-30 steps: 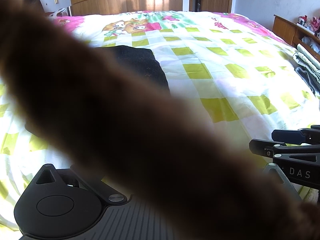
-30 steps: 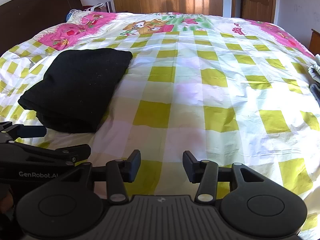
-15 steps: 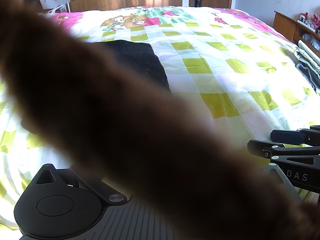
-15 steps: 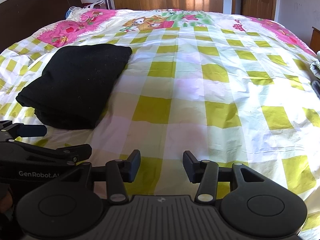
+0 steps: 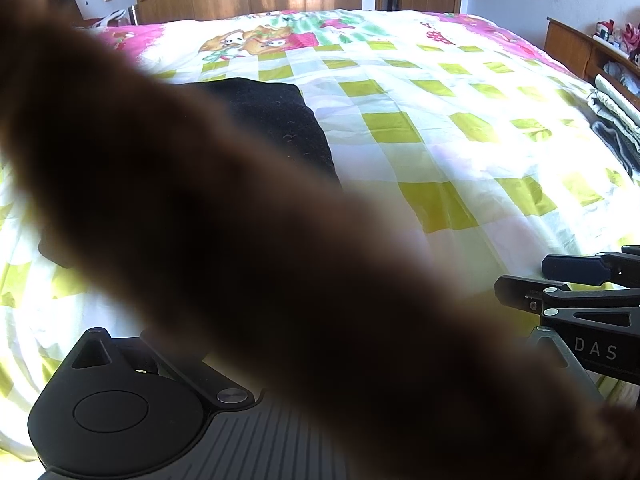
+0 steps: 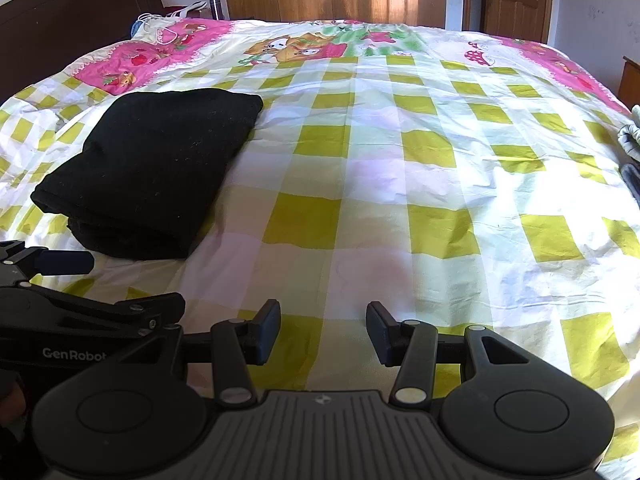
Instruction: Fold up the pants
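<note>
The black pants lie folded into a thick rectangle on the left part of the bed; part of them shows in the left wrist view. My right gripper is open and empty, low over the quilt, to the right of and nearer than the pants. My left gripper shows at the lower left of the right wrist view, just in front of the pants, with its fingers apart and nothing between them. In the left wrist view a blurred brown shape close to the lens hides that gripper's fingers.
The bed carries a yellow-and-white checked quilt with pink cartoon borders. A dark headboard is at the far left, wooden wardrobes and a door behind. Folded clothes lie at the bed's right edge beside a wooden shelf.
Both cameras have tilted slightly, so the bed sits lower in view. The pants and both grippers keep the same places; the brown shape still covers the left view.
</note>
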